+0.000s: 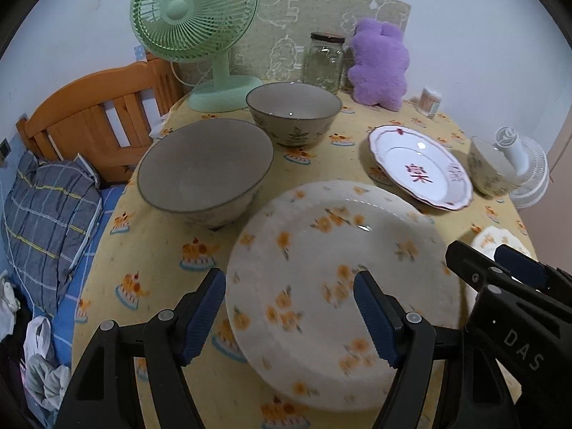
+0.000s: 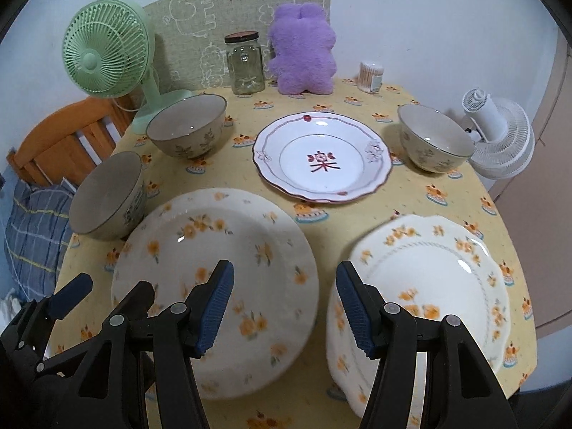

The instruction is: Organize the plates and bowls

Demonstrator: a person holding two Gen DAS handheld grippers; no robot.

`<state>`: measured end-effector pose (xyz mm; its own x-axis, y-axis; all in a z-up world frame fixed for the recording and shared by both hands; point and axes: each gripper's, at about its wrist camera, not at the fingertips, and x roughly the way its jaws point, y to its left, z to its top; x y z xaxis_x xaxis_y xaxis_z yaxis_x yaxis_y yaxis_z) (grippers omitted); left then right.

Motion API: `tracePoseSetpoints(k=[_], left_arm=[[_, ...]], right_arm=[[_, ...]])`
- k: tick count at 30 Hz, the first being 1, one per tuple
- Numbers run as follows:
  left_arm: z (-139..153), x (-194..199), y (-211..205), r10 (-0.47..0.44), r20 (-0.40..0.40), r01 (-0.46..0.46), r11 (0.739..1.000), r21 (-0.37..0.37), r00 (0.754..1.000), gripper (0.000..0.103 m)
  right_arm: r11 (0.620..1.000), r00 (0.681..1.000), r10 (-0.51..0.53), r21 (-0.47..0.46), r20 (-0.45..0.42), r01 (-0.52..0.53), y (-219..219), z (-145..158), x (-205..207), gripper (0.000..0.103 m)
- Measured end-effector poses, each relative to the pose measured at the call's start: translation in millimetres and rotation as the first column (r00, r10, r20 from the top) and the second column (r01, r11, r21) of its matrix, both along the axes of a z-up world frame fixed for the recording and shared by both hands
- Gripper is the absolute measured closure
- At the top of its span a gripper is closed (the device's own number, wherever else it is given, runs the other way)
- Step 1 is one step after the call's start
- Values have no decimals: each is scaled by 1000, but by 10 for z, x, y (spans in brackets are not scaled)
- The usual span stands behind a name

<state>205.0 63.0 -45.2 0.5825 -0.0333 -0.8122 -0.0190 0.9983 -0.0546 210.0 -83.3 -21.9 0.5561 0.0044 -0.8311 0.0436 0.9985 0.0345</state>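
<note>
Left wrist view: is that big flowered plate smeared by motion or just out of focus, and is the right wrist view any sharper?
Left wrist view: the round flowered plate and near bowl look motion-smeared, while the green fan is crisper. Right wrist view: the same plate is softly blurred; the red-character plate reads sharp. Both views show fisheye bending and dark corners.

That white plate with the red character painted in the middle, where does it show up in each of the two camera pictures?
Left wrist view: the red-character plate sits right of centre, beyond the round flowered plate.
Right wrist view: it lies at the centre of the picture, between two bowls.
Shared landmark: the purple plush toy stands behind it at the table's far edge in both views.
</note>
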Motion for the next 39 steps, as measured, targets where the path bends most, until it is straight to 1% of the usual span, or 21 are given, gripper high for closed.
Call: tracePoseSetpoints(k=[5,10,15,19,25,29,33,39], left_arm=[[-179,198,17,27,-25,-27,999,23,999,27],[-337,300,35,84,-67,-82,996,30,994,27],[-465,354,33,104,-106,-101,994,29,989,27],[-517,389,3,111,-112,-108,993,38,987,27],[-508,396,2,109,-113,-106,994,37,988,27],[-496,387,45,108,-129,-106,994,24,986,30],[-492,260,82,112,-138,-108,994,30,984,31],[-488,-8,152,111,-159,-108,994,30,981,31]], right_arm=[[1000,999,28,4,-17,-28,46,-182,287,40],[999,998,48,2,-49,-48,45,-378,508,40],[999,995,37,28,-95,-35,4,-551,614,40],[998,991,49,43,-121,-44,-4,-658,685,40],[997,991,61,48,-123,-55,-3,-684,683,40],[997,989,68,52,-128,-62,0,-661,659,40],[996,987,73,61,-146,-65,33,-652,577,40],[994,981,95,66,-168,-84,120,-653,306,40]])
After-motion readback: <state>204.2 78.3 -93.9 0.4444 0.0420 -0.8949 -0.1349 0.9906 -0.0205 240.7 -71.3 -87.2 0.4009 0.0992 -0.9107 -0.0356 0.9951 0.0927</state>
